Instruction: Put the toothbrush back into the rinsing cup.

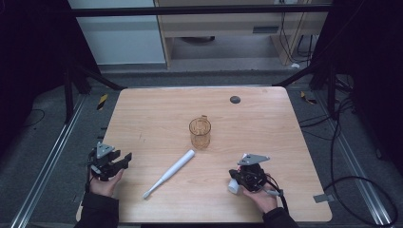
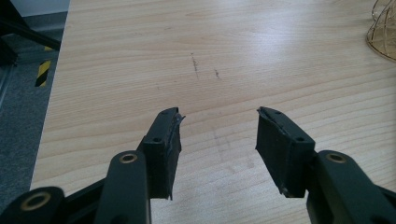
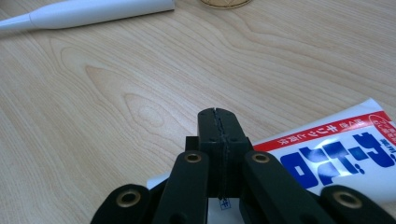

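A white electric toothbrush (image 1: 171, 173) (image 3: 93, 11) lies slantwise on the wooden table (image 1: 256, 123), in front of a clear amber cup (image 1: 200, 132) (image 2: 383, 32). My left gripper (image 1: 124, 159) (image 2: 219, 135) hovers at the table's left edge, open, with only bare wood between its jaws. My right gripper (image 1: 234, 174) (image 3: 218, 119) rests at the front right with its jaws pressed together. A white toothpaste tube (image 3: 336, 144) (image 1: 233, 186) with red and blue print lies right beside and partly under it. Nothing shows between the closed jaws.
A small dark round disc (image 1: 235, 99) sits near the table's far edge. Black frame bars and cables surround the table on the floor, and a pale cabinet stands behind.
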Demonstrator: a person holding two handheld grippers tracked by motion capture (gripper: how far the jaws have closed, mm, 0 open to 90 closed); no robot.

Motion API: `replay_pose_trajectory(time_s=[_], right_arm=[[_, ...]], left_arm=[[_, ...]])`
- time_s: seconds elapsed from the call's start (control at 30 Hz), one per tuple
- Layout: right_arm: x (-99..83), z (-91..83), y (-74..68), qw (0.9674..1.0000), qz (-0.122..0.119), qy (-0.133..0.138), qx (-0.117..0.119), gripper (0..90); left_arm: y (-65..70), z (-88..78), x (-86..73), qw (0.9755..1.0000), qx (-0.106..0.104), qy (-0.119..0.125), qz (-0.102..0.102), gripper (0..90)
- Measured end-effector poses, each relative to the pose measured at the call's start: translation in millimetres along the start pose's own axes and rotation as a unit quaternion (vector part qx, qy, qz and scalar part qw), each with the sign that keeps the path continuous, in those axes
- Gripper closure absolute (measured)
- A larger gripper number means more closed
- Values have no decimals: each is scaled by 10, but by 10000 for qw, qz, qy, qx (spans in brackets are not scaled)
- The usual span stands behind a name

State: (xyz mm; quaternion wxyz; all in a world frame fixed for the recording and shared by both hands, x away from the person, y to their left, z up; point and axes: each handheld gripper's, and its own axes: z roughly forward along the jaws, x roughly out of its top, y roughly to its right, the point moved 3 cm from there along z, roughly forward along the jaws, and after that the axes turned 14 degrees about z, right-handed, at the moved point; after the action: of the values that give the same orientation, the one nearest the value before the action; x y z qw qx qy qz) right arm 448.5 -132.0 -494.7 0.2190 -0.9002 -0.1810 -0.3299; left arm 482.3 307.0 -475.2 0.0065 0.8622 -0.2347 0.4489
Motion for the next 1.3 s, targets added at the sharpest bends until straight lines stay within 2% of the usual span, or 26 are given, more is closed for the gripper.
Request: replay_pose_trajectory(time_s=[0.3, 0.57, 0.63, 0.67, 0.7, 0.83, 0.87, 0.93, 1.0, 1.03, 1.07, 1.1, 1.17, 1.2, 1.23, 1.27, 1.3], right_arm=[[-4, 4, 9, 10000, 57, -4, 57, 900], [-8, 4, 8, 10000, 11, 1, 76, 900], [-10, 5, -2, 10000, 14, -3, 76, 900], [-6, -5, -8, 9999, 1, 67, 128, 900], [1, -19, -12, 9998, 23, 126, 183, 900], [32, -85, -9, 9993, 6, 336, 181, 900], [45, -126, 9, 9989, 23, 449, 146, 900], [52, -165, 30, 9986, 70, 513, 120, 900], [59, -196, 58, 9983, 73, 577, 71, 900], [59, -207, 66, 9982, 91, 591, 52, 900], [59, -207, 66, 9982, 91, 591, 52, 900], [61, -224, 82, 9980, 96, 620, 22, 900], [61, -256, 115, 9977, 105, 667, -50, 900], [62, -264, 126, 9975, 93, 691, -61, 900], [62, -264, 126, 9975, 93, 691, -61, 900], [61, -279, 137, 9974, 119, 706, -86, 900], [62, -285, 143, 9973, 109, 714, -99, 900]], left_arm=[[3, 7, 0, 10000, -14, -15, 12, 487], [6, 4, 1, 10000, -29, -19, 16, 487], [10, -1, 4, 10000, -67, -17, 10, 496], [33, -14, 16, 9999, -152, 9, 38, 512], [33, -14, 16, 9999, -152, 9, 38, 522], [145, -38, 57, 9989, -420, 51, 180, 566], [222, -44, 75, 9980, -532, 45, 338, 614], [298, -42, 92, 9967, -647, 16, 489, 655], [362, -30, 101, 9951, -808, -23, 569, 700], [404, -15, 100, 9935, -956, -72, 612, 715], [404, -15, 100, 9935, -956, -72, 612, 737], [440, 0, 98, 9918, -1096, -117, 642, 737], [508, 26, 91, 9892, -1254, -223, 726, 796], [566, 38, 86, 9867, -1376, -301, 817, 812], [566, 38, 86, 9867, -1376, -301, 817, 828], [617, 43, 82, 9837, -1521, -348, 890, 844], [643, 47, 80, 9825, -1576, -358, 924, 856]])
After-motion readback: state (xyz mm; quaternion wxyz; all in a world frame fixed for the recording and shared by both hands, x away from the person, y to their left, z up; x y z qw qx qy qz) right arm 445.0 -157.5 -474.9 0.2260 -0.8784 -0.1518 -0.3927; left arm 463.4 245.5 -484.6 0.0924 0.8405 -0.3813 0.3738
